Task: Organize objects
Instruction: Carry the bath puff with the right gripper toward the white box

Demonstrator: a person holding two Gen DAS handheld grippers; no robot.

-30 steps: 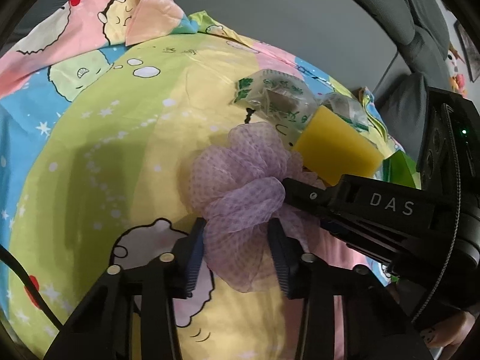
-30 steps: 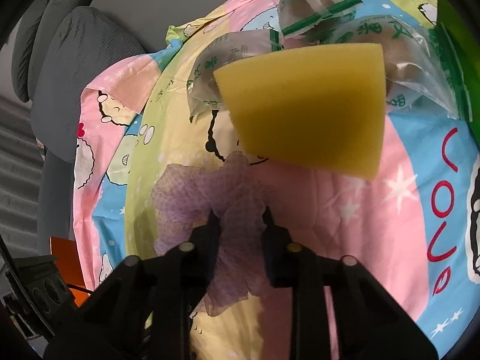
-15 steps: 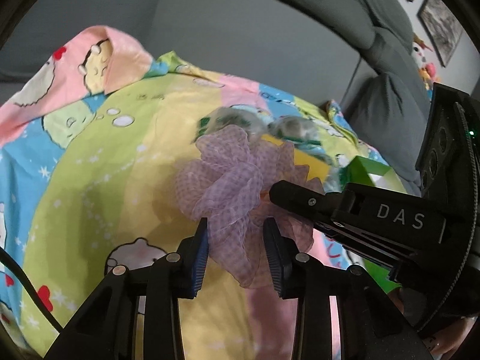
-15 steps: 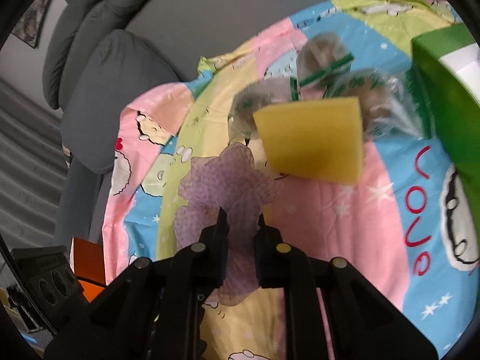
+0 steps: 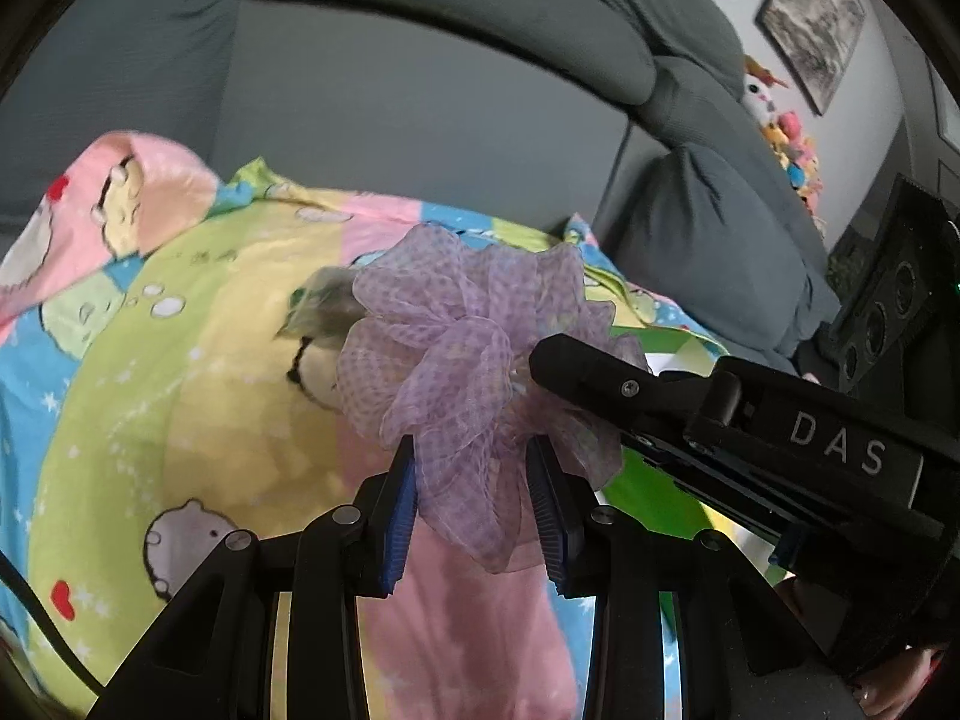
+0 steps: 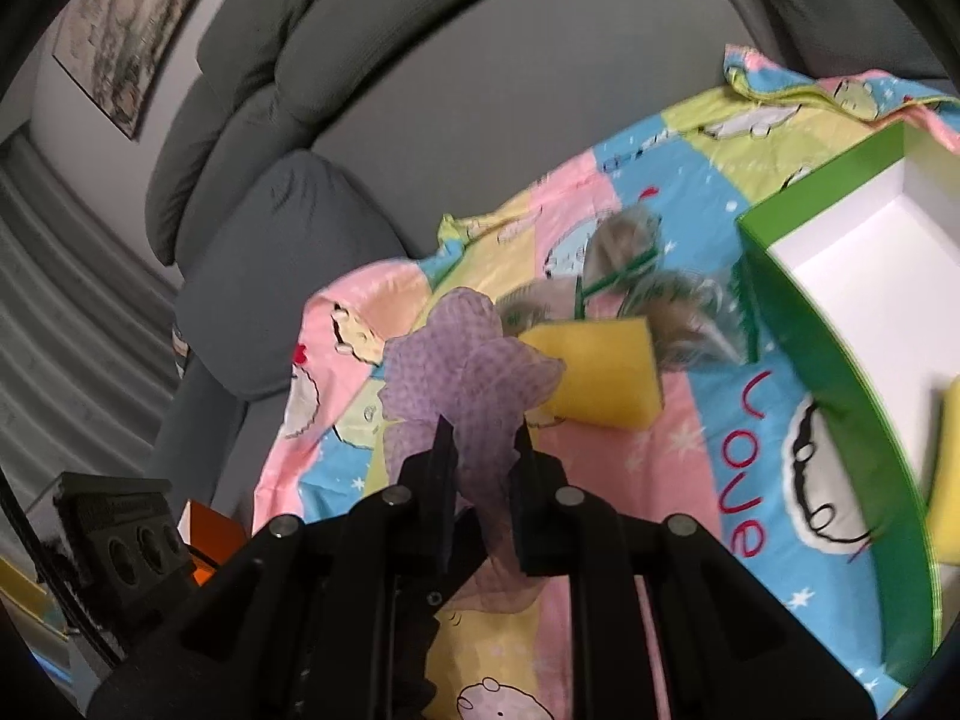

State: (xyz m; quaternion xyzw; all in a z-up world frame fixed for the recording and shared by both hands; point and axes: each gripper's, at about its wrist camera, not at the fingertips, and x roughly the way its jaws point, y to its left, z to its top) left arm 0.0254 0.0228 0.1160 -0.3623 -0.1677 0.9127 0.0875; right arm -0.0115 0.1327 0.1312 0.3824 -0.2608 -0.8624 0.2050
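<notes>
We see the purple mesh bath pouf [image 5: 474, 360] held up above the cartoon-print sheet [image 5: 180, 360], pinched from two sides at once. In the left wrist view our left gripper [image 5: 477, 498] has its blue-padded fingers [image 5: 401, 510] pressed into the lower folds of the pouf, the mesh bunched between them and a loose tail hanging below. The right gripper [image 5: 600, 372] comes in from 3 o'clock, its black finger buried in the pouf's right side.

In the right wrist view our right gripper [image 6: 483, 462] also pinches the pouf [image 6: 468, 372], a narrow waist of mesh squeezed between its nearly closed fingers, with ruffles spreading out toward 12 o'clock. Just beyond the pouf at 2 o'clock a yellow sponge [image 6: 606, 378] lies on the sheet [image 6: 690, 468]; the mesh edge overlaps its left corner in this view. Behind the sponge, at about 1 o'clock, lie blurred clear packets with green print [image 6: 648, 294]. At 3 o'clock stands a green box [image 6: 840, 372] with a white inside, and a second yellow sponge [image 6: 948, 480] lies in it at the frame edge. A grey sofa [image 6: 360, 90] fills the background.
</notes>
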